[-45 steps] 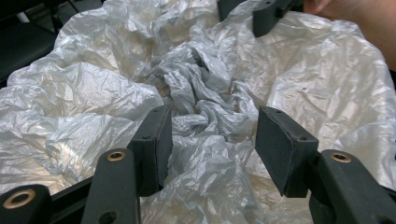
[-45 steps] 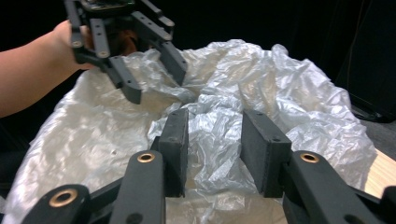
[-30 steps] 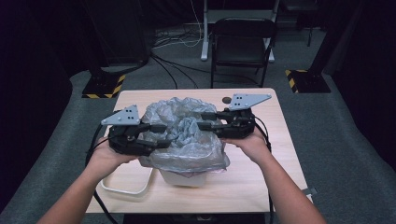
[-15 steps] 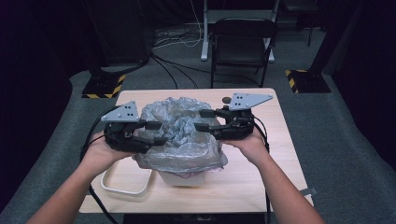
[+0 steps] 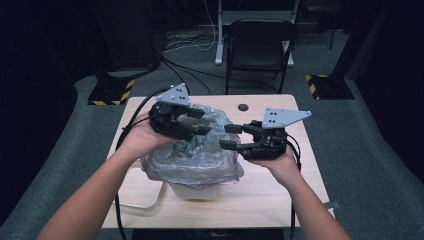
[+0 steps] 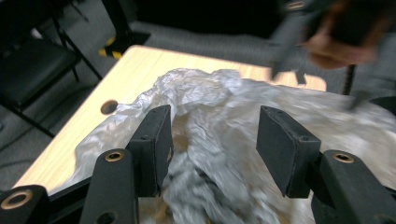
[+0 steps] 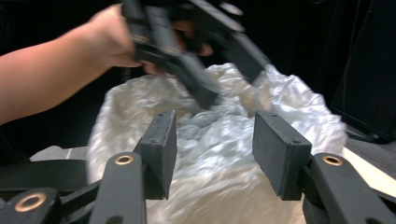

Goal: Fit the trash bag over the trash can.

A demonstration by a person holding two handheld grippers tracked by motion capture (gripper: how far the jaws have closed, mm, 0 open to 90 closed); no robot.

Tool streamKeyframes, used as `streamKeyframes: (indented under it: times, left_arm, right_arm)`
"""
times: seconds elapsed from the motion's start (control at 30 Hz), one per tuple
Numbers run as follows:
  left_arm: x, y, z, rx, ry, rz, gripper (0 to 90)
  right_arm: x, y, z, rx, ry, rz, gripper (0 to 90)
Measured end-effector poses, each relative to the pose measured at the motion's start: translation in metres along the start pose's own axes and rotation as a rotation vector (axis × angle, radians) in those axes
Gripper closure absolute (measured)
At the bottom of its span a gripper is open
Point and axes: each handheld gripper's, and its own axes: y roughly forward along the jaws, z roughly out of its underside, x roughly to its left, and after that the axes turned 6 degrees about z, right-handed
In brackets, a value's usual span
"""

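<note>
A crumpled translucent plastic bag (image 5: pixel 192 155) drapes over a white container (image 5: pixel 197 191) at the middle of the wooden table (image 5: pixel 280 190). My left gripper (image 5: pixel 199 122) hovers above the bag's far left part, open, with nothing pinched. In the left gripper view its pads (image 6: pixel 156 140) frame the bag (image 6: pixel 219 102) below without touching it. My right gripper (image 5: pixel 229 136) stands open just right of the bag; its jaws have just been opening and hold nothing. The right gripper view looks over its jaws (image 7: pixel 212 149) at the bag (image 7: pixel 289 102) and the left gripper (image 7: pixel 233 84) beyond.
A flat white tray (image 5: pixel 145 197) pokes out from under the bag at the front left. The table has a round hole (image 5: pixel 243 107) near its far edge. A black chair (image 5: pixel 260 45) and stands with striped feet are on the floor behind.
The left gripper has lifted off the bag and moved up and toward the far side. The right gripper has opened, let go of the bag and drawn back to the right.
</note>
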Motion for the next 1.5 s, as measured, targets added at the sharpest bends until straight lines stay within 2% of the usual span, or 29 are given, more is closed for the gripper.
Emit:
streamKeyframes:
  times: [0.23,0.57,0.67,0.83,1.03,1.23,1.5]
  left_arm:
    - [0.007,0.019,-0.009,0.048,-0.005,0.024,43.8]
    - [0.010,0.043,-0.004,0.119,0.003,0.054,41.6]
    - [0.010,0.048,-0.003,0.149,0.008,0.060,40.4]
    - [0.011,0.059,-0.002,0.221,0.045,0.062,40.0]
    - [0.016,0.069,-0.001,0.275,0.022,0.067,41.4]
    - [0.016,0.078,0.002,0.325,0.040,0.066,43.7]
    - [0.018,0.089,0.007,0.389,0.019,0.089,45.7]
  right_arm:
    - [0.007,-0.003,0.007,0.008,-0.012,-0.019,49.3]
    - [0.004,-0.002,0.012,0.000,0.011,-0.022,49.5]
    - [0.004,-0.002,0.012,-0.003,0.013,-0.022,49.6]
    - [0.004,-0.002,0.013,-0.009,0.014,-0.017,49.8]
    - [0.003,-0.002,0.014,-0.016,0.016,-0.014,50.0]
    - [0.003,-0.002,0.015,-0.020,0.014,-0.012,49.9]
    - [0.002,0.000,0.017,-0.018,0.024,-0.015,50.1]
